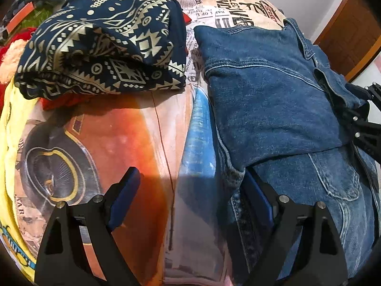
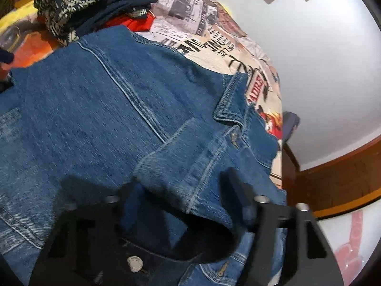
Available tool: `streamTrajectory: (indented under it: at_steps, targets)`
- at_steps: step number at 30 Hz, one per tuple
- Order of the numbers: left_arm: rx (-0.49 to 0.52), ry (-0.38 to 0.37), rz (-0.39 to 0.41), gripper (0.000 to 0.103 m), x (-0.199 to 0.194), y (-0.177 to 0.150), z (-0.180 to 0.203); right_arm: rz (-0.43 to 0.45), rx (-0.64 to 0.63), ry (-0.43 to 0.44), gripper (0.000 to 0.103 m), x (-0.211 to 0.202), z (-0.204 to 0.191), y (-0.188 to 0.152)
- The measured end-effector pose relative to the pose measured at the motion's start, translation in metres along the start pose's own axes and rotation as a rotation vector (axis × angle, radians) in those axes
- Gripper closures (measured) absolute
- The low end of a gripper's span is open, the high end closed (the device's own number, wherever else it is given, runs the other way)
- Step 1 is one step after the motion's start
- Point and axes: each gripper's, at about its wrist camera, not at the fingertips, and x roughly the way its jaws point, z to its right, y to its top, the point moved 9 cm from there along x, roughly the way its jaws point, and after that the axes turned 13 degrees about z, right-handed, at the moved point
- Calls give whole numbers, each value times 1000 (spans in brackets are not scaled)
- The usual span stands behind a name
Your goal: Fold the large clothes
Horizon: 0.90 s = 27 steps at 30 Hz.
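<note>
A blue denim jacket lies partly folded on the printed bedsheet, its back panel uppermost. My left gripper is open wide at the jacket's left edge. Its right finger sits under the corner of the folded layer, and only bedsheet shows between the jaws. In the right wrist view the denim jacket fills most of the picture. A raised fold near the collar and a button sits between the fingers of my right gripper, which is shut on it. The right gripper also shows at the jacket's far right edge.
A folded navy cloth with a pale geometric pattern rests on red fabric left of the jacket. Yellow cloth lies at the far left. A white wall and wooden trim lie beyond the bed's right edge.
</note>
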Motion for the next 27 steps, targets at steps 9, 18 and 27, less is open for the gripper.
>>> streamTrajectory:
  at_steps: [9,18,27]
  targets:
    - [13,46,34,16,-7,15,2,164,408,-92,91,-54,97,1]
    - [6,72,45,16,-11,20,11,143,788,-81,97,-68,159,-75]
    - [24,109,31,16,-6,7,16,-6,1093,65,92,-57,135,-150]
